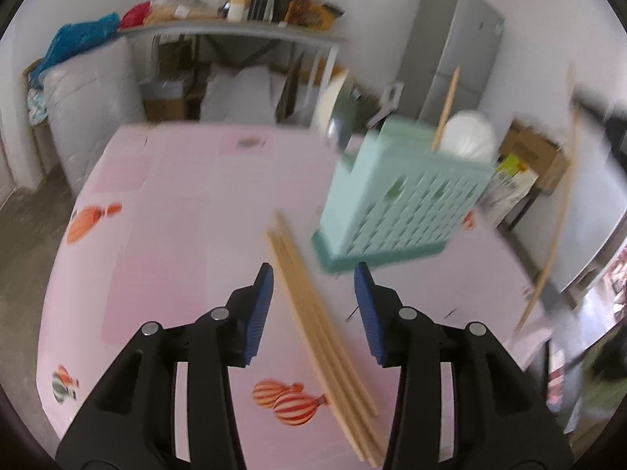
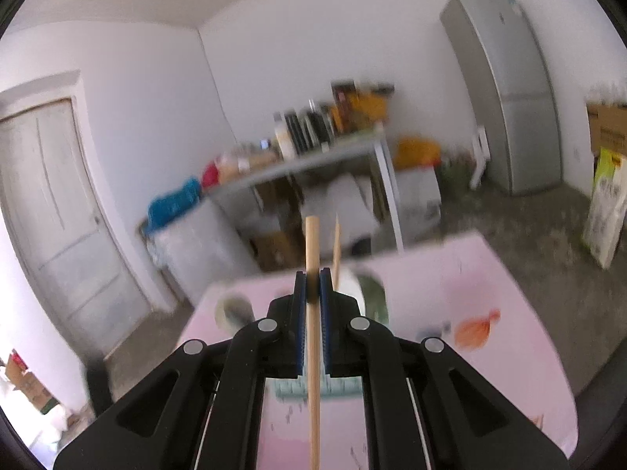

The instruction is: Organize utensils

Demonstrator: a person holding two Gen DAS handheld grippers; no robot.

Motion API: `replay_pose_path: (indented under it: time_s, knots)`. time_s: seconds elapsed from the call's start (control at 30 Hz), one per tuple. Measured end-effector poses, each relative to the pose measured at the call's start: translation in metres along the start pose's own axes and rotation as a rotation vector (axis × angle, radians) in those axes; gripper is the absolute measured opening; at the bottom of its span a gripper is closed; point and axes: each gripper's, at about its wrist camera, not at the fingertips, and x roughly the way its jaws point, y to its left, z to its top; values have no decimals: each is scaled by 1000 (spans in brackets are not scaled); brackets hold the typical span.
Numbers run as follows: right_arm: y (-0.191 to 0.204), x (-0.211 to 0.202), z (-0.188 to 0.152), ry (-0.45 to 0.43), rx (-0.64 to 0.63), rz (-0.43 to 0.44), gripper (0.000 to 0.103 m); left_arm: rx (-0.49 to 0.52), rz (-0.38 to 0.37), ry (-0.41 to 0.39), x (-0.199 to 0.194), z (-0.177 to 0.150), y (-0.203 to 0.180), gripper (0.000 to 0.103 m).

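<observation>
Two fisheye views, each looking forward along a hand-held gripper's fingers. The left hand-held gripper (image 1: pixel 313 309) view sits close above the pink tabletop (image 1: pixel 188 203), angled downward, with a mint utensil basket (image 1: pixel 395 203) just ahead to its right. The right hand-held gripper (image 2: pixel 312 293) view looks nearly level across the room from higher up. Both share the tabletop, the cluttered shelf (image 1: pixel 235 31) and the grey refrigerator (image 2: pixel 505 94) beyond.

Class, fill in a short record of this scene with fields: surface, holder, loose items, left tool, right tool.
surface: pink tablecloth with balloon prints
holder: mint green slotted holder, one chopstick standing in it
loose items: bundle of chopsticks lying on the cloth
left tool: left tool open, straddling the bundle, pads not pressing it
right tool: right tool shut on a single chopstick
</observation>
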Motion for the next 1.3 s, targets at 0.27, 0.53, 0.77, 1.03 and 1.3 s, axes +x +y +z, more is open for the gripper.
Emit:
replay_pose_path:
  time_s: [0.27,0.53,0.77,1.03,1.3]
  knots:
    - [17,9,62,-258,-27,64,7,34,72,77,22,-18,4,50]
    - [30,74,63,-290,-83,33,7,25,92,81,27,-18,8,56]
    - [18,114,13,-134,-98,14,7,13,93,88,27,-20,14,58]
    - [-25,78,-16,-44,9,-59,29,-12,100,92,29,-19,22,59]
    - [-33,17,-25,-70,66,-50,36,-47,96,95,26,-20,28,59]
